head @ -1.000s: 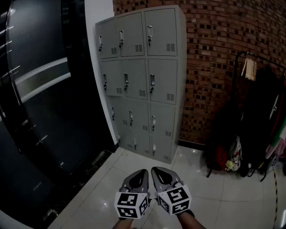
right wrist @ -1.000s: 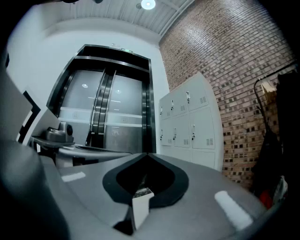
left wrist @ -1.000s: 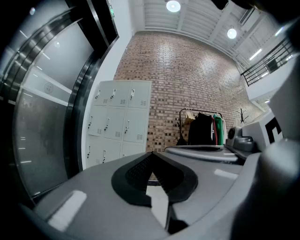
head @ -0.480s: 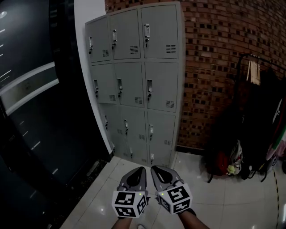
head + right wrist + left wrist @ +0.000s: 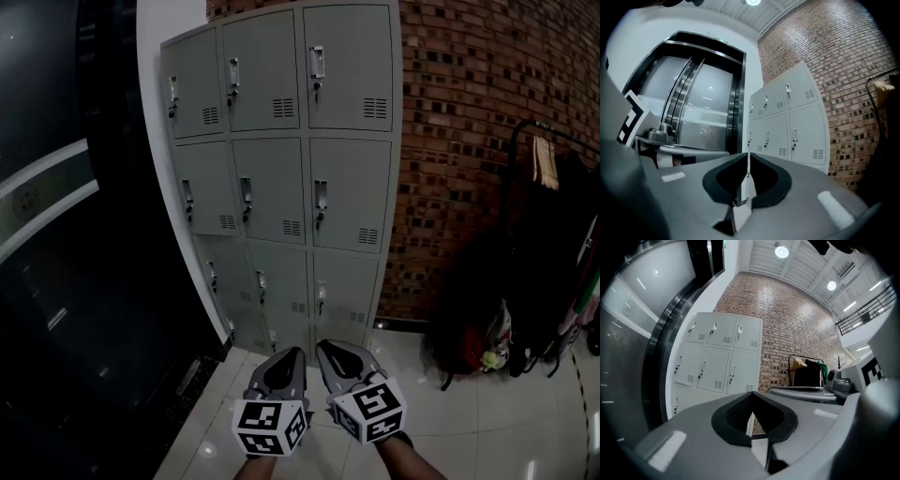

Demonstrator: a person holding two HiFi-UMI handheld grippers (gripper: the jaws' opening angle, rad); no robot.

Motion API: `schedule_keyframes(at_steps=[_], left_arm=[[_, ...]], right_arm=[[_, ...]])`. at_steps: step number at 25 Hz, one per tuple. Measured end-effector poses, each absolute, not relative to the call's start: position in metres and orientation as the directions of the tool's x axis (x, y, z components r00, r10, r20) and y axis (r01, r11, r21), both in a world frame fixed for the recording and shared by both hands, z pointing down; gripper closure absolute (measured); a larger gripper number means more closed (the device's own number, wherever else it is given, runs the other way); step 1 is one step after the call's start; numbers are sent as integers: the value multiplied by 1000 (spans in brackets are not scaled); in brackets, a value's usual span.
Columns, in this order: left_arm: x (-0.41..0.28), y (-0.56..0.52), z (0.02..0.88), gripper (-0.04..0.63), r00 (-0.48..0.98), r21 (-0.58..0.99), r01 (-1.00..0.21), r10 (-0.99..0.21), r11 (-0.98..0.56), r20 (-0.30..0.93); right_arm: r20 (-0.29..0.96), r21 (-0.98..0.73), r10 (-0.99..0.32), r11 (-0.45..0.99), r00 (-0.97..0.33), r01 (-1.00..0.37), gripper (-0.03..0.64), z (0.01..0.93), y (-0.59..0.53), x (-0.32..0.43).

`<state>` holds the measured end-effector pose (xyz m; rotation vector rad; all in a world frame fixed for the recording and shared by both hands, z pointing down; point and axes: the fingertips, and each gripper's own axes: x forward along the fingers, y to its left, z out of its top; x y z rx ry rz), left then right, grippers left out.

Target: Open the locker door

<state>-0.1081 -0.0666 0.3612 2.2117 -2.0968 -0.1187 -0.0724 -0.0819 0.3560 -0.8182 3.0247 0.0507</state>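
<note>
Grey lockers stand well ahead with every door closed, so left gripper and right gripper, both clenched empty, must next reach 1 handle.

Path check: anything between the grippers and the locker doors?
Nothing visible. Only bare tiled floor lies between the left gripper, the right gripper and the locker bank, whose doors are all shut. The clothes rack with bags stands off to the right, by the brick wall.
</note>
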Motion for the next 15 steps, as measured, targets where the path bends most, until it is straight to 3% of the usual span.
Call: schedule_keyframes(at_steps=[15], left_arm=[[-173, -163, 367, 589, 105, 130, -986, -994, -105, -12]], right_arm=[[-45, 14, -570, 821, -820, -571, 617, 357, -186, -133]])
